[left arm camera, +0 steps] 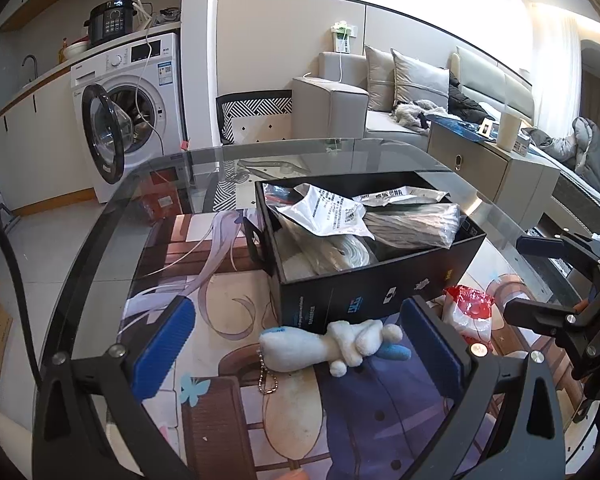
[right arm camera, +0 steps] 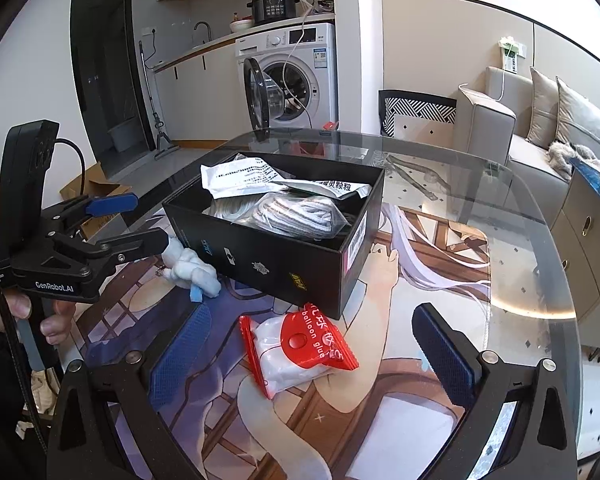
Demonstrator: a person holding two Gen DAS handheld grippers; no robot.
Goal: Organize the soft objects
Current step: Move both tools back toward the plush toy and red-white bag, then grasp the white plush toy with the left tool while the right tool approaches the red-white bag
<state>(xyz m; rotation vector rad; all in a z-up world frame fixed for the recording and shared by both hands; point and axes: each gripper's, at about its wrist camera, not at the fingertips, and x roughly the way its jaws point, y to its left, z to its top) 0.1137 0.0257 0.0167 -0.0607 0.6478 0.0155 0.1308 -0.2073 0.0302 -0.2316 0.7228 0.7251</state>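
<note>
A white plush toy (left arm camera: 340, 346) with a bead chain lies on the printed mat in front of the black box (left arm camera: 364, 292), between the spread fingers of my left gripper (left arm camera: 296, 340), which is open. The same plush toy (right arm camera: 194, 270) shows beside the left gripper (right arm camera: 134, 220) in the right wrist view. A red and white balloon glue packet (right arm camera: 300, 350) lies on the mat between the fingers of my right gripper (right arm camera: 312, 348), also open. The black box (right arm camera: 284, 264) holds bagged soft items and white pouches.
The glass table (right arm camera: 540, 280) is round, with its edge close on the right and far side. A person's hand (right arm camera: 20, 312) holds the left gripper's handle. A washing machine (left arm camera: 132, 100) with its door open, a sofa (left arm camera: 380, 92) and a cabinet (left arm camera: 496, 168) stand beyond the table.
</note>
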